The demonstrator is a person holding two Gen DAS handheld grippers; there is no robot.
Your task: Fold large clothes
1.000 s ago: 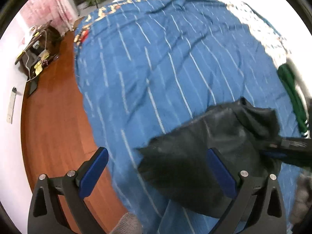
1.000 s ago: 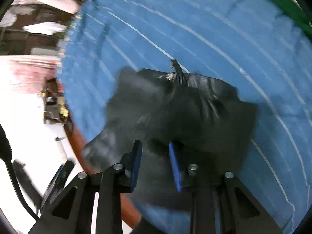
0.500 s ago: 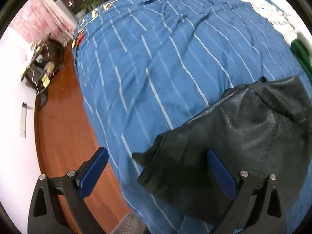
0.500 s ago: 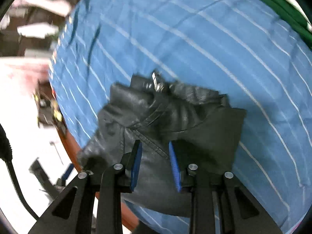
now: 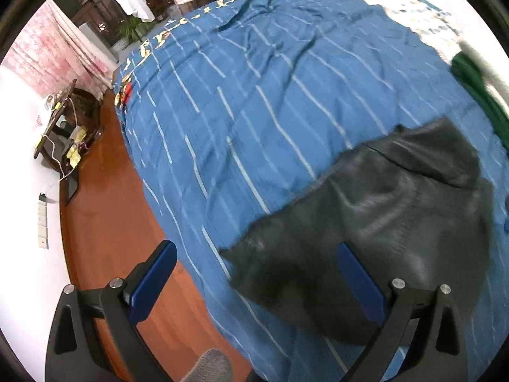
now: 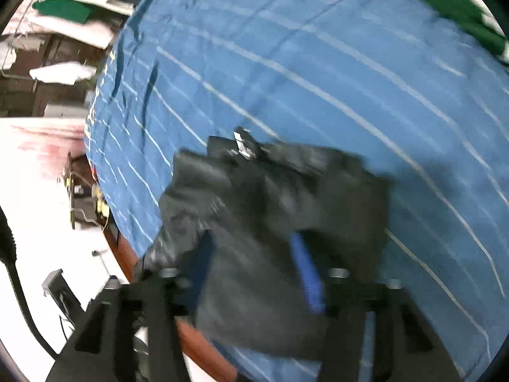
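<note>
Bedspread [image 5: 270,102], blue with thin white stripes, covers the bed and carries a dark leather-like jacket [image 5: 381,222] near the bed's side edge above the wooden floor [image 5: 105,210]. Judging by its sheen and bulk, the jacket is fairly heavy, supple but thick and somewhat slick, so seams, hem or collar look like the best holds. Its long axis seems to run from that edge inward, buckled collar end [image 6: 245,146] farthest in. The left gripper [image 5: 254,273] hangs wide apart, empty, over its near corner. The right gripper [image 6: 254,267] is blurred, fingers moderately apart over the jacket; I cannot tell whether it grips.
</note>
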